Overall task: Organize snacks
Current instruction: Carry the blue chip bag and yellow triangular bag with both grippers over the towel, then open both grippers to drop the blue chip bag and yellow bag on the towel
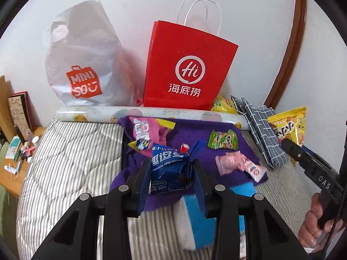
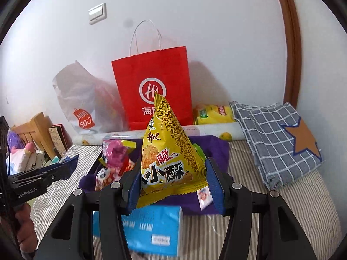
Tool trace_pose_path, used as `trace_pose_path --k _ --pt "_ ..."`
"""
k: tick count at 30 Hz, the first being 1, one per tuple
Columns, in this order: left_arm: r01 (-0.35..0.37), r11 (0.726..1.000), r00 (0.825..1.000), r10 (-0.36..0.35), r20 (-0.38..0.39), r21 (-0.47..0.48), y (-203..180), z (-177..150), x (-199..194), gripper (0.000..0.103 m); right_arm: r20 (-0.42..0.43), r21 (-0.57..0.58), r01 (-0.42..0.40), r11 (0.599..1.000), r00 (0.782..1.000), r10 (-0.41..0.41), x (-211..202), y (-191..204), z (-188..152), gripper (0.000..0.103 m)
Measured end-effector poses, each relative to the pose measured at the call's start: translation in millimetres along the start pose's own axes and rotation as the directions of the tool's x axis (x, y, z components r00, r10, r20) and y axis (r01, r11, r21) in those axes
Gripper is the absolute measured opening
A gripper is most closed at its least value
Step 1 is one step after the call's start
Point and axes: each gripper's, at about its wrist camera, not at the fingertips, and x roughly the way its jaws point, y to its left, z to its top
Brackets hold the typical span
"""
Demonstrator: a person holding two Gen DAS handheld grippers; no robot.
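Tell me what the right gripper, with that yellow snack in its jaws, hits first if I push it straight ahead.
Probably the red Haidilao paper bag against the wall, directly behind the yellow snack bag that the right gripper holds. The purple cloth and the paper roll lie lower; depth is unclear.

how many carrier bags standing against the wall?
2. The red paper bag stands upright against the wall, centre. The white plastic bag slumps beside it, on its left. Anything behind them is hidden.

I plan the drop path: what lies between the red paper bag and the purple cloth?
A patterned roll lies across there, in front of the red paper bag and behind the purple cloth; both views show it.
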Motion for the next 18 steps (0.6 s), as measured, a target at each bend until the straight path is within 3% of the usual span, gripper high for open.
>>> trace_pose_path --k 5,11,18 --pt "0.034 0.999 0.999 -0.034 0.008 -0.022 -2.9 18.4 26.2 0.035 0.011 -0.002 0.005 1.0 1.0 -0.005 26.9 -3.9 13.9 0.055" --pt "0.018 1.0 1.0 -0.017 0.009 -0.025 -3.4 34.0 58.5 0.035 0.008 0.017 -0.039 0.999 0.999 0.039 52.0 -14.0 30.6 0.055" --pt "0.005 1.0 1.0 -0.005 -0.021 -0.018 3.7 33.6 94.0 0.036 -0.088 0.03 -0.092 0.995 0.992 0.094 101.6 -23.4 5.7 0.055"
